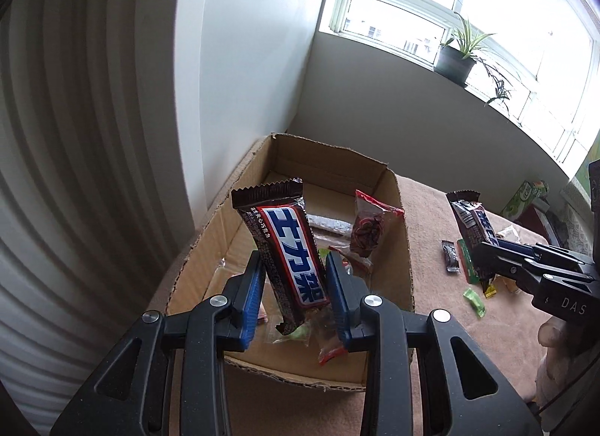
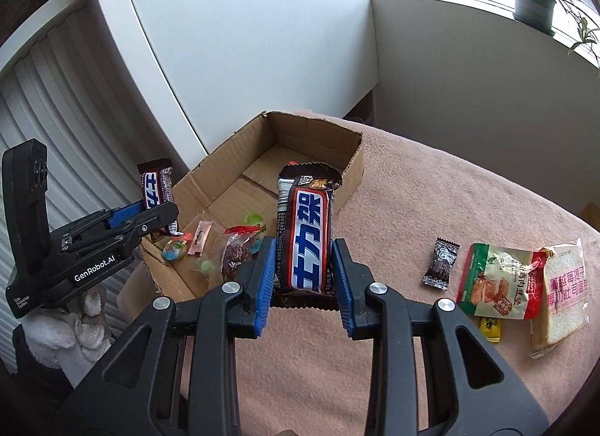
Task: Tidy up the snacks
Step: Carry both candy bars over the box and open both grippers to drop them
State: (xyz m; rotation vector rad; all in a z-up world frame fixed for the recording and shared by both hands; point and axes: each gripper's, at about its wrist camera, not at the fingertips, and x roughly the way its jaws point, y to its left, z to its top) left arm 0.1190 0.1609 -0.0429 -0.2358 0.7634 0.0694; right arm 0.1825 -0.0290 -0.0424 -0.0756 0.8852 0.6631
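Two chocolate bars are up in the air, one in each gripper. Left gripper (image 1: 294, 297) has its jaws clamped on the first chocolate bar (image 1: 285, 248), tilted, hanging right over the open cardboard box (image 1: 407, 241) — sweets and a red packet (image 1: 369, 226) lie on the box floor below. Right gripper (image 2: 303, 282) has its jaws pinched on the second chocolate bar (image 2: 305, 237), upright, above the pink cloth (image 2: 431, 181) just beside the box. Waiting on the cloth to the right — a small dark candy (image 2: 441, 261), a green-and-red snack bag (image 2: 498, 280), a wrapped bread slice (image 2: 562, 291) and a yellow sweet (image 2: 489, 327).
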